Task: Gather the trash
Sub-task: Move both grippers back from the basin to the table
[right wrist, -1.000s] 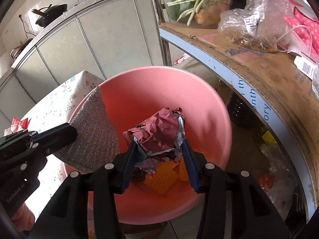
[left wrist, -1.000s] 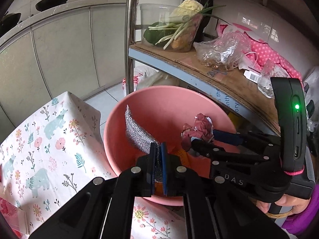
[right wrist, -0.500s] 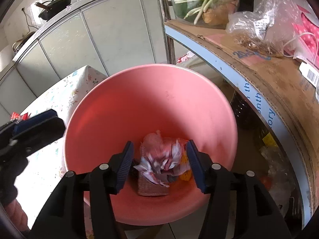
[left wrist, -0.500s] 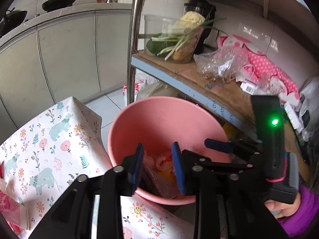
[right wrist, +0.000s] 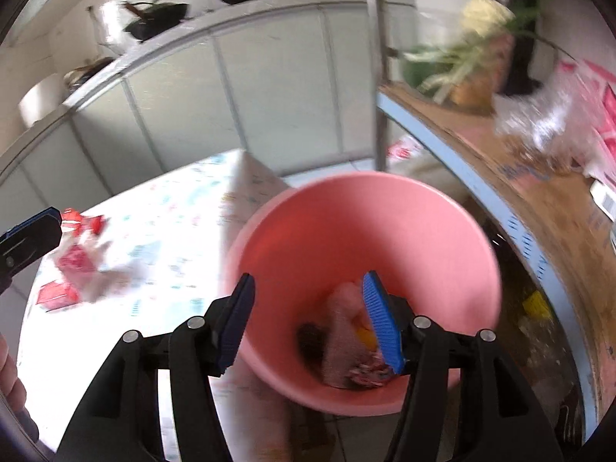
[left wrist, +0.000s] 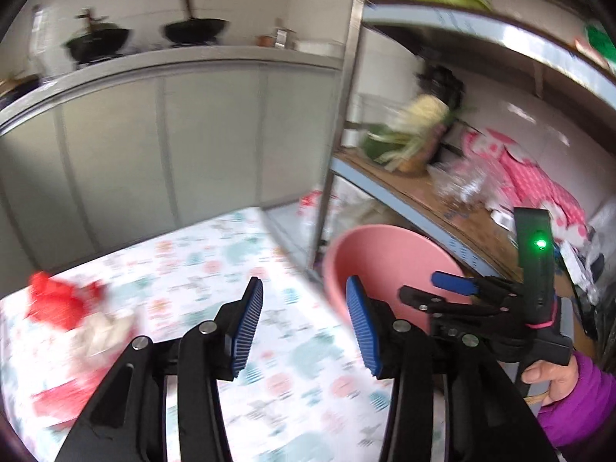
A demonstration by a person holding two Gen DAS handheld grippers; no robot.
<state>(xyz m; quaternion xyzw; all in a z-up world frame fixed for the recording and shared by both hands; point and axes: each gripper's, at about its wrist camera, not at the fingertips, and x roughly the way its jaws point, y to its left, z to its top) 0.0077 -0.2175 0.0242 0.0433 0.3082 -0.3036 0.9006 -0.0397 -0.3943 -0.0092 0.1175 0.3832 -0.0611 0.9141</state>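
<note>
Both jaws spread, gripping nothing: left gripper [left wrist: 304, 323] lower centre, right gripper [right wrist: 310, 323] over pink basin [right wrist: 423, 208]. Red wrappers [left wrist: 57, 304] on worktop [left wrist: 308, 377], left (blurred). Could knock basin off its edge while swinging.

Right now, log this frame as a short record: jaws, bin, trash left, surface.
left gripper: jaws open, empty, over the table
right gripper: jaws open, empty, above the bin
pink bin: beside the table, holds dropped trash
trash left: red wrappers on the floral tablecloth
image quality: motion-blurred
</note>
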